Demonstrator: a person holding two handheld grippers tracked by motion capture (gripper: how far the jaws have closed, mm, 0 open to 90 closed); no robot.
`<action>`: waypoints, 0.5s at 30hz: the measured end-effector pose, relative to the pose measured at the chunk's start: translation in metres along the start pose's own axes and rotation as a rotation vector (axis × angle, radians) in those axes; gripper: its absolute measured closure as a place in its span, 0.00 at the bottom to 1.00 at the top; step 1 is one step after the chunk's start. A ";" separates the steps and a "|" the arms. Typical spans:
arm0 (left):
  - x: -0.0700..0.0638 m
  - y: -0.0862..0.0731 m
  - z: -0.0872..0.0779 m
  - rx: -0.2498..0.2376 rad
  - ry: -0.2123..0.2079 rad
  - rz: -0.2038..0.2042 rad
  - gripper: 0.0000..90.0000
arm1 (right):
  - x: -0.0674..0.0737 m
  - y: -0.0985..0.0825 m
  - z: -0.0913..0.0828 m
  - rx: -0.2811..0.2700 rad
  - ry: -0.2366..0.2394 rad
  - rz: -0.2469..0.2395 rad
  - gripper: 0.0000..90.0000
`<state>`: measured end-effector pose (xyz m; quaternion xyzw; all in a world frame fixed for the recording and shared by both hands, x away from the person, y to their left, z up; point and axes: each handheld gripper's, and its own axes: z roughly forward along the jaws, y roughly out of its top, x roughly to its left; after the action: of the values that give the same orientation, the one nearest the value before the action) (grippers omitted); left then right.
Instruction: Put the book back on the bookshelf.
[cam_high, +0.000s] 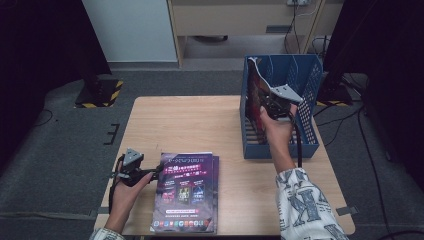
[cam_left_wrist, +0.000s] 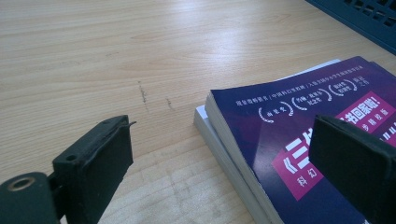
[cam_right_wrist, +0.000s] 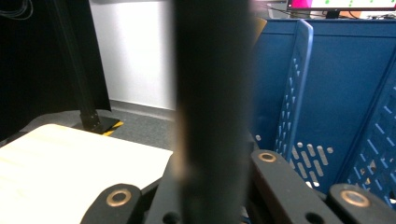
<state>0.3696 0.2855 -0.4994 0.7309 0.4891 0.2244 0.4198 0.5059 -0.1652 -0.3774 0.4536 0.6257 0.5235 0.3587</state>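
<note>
- High view: a purple-covered magazine (cam_high: 256, 92) is held upright in the blue file rack (cam_high: 309, 80), the right gripper (cam_high: 276, 107) jaws clamped on it.
- Left gripper (cam_left_wrist: 224, 158) jaws stand apart over the magazine stack (cam_left_wrist: 299, 130) on the desk (cam_left_wrist: 116, 56); cover print is Chinese, too small to be read.

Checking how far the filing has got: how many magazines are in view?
3. Two lie stacked on the table: top magazine, lower magazine. One magazine stands in the blue rack, gripped by the right tongs. Others may hide inside.

Purple magazines (cam_high: 184, 192) with magenta banner; perforated blue file rack (cam_high: 309, 82); pale wood table (cam_high: 185, 125); black tongs pads (cam_left_wrist: 95, 161).
</note>
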 end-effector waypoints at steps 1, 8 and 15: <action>0.000 0.000 0.000 0.001 0.000 0.000 0.07 | 0.000 -0.001 -0.001 -0.003 0.003 0.001 0.96; -0.001 0.000 0.000 0.005 0.001 0.006 0.07 | -0.003 -0.007 -0.004 0.001 0.021 0.014 0.94; -0.001 0.000 0.000 0.006 0.003 0.008 0.07 | -0.006 -0.006 -0.004 0.010 0.049 0.029 0.93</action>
<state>0.3697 0.2847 -0.4995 0.7338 0.4875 0.2257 0.4158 0.5032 -0.1728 -0.3828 0.4514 0.6304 0.5363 0.3336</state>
